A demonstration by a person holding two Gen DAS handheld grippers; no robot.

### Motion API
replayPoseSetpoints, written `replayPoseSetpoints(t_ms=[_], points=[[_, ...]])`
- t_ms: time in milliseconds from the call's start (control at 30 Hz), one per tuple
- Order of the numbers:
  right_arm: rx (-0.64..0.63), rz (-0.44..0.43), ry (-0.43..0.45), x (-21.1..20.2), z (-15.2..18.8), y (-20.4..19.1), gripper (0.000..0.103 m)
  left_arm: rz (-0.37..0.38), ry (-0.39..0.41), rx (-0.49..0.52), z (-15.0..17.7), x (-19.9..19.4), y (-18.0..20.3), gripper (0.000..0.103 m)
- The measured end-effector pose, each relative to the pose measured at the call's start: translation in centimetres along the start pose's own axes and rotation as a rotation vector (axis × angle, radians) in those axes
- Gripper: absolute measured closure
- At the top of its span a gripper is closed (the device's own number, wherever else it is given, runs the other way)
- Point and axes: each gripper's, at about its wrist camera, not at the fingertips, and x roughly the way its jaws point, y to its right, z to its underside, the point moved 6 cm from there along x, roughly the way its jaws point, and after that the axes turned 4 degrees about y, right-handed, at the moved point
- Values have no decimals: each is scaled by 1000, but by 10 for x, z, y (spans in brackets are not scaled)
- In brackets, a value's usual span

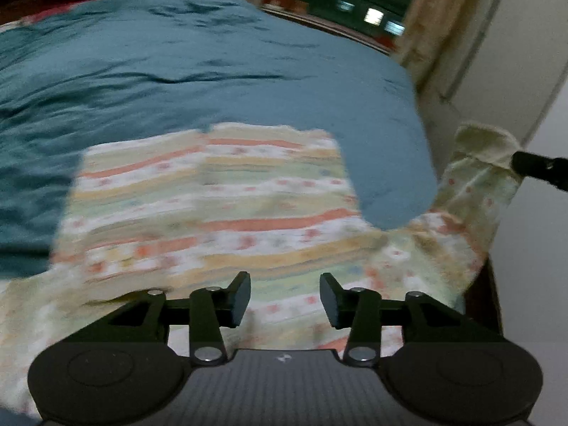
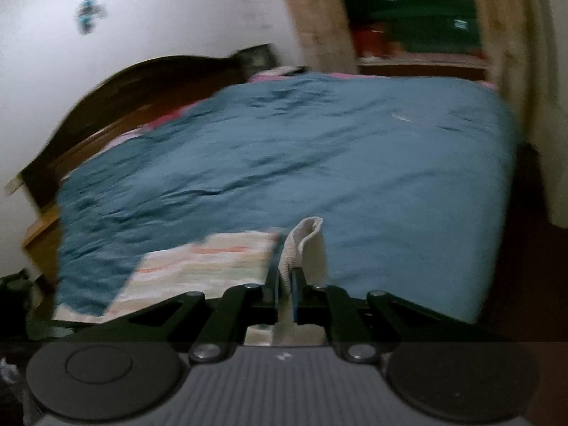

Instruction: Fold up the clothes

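A pale garment (image 1: 213, 206) with orange, yellow and green flowered stripes lies spread on the near part of the bed. Its sleeve (image 1: 475, 184) is lifted off the right edge, the cream ribbed cuff (image 1: 486, 142) held by my right gripper, whose dark tip shows at the far right. In the right wrist view my right gripper (image 2: 285, 284) is shut on that cuff (image 2: 301, 245), which sticks up between the pads. My left gripper (image 1: 285, 300) hovers over the garment's near part with its jaws apart and no cloth between them.
A teal bedspread (image 1: 177, 71) covers the bed. A dark wooden headboard (image 2: 106, 99) stands at the left against a white wall. Curtains (image 2: 312, 17) frame a dark window behind the bed. Dark floor (image 2: 525, 266) lies to the right of the bed.
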Motion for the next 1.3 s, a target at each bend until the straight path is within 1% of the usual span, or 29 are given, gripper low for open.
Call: replayPoseSetpoints(t_ms=[133,233,333,433,600,700,733,833,900,967,1133,1300], points=[[-85,-136,-34,22,-8,-59,97,-73,37,-59,6,-26,-34,54],[-151,-224,-74,43,-5,-103,97,-122,64,-109,13,-44,-59,54],[-211,-294,-121,64,4,-142,97,-162,79,-160,21,-56,-80,54],[-253,-352,-180,83,24,-177,97,-190,82,-201,29,-65,-97,54],[-321,-418,-283,104,67,-217,96,-219,83,-246,36,-71,-116,54],[-307,-442,-353,110,90,-222,86,-219,83,-240,34,-70,-118,54],[-307,-445,-366,110,94,-221,85,-216,83,-236,33,-69,-117,54],[-318,-440,-377,104,100,-213,85,-205,85,-213,29,-67,-112,54],[-323,-412,-383,102,100,-200,85,-190,82,-197,27,-62,-106,54],[-331,-359,-383,102,100,-181,85,-174,75,-174,25,-56,-98,54],[-323,-220,-391,108,106,-130,85,-140,40,-81,28,-37,-74,54],[-325,-83,-423,111,116,-87,85,-117,16,-4,30,-23,-56,54]])
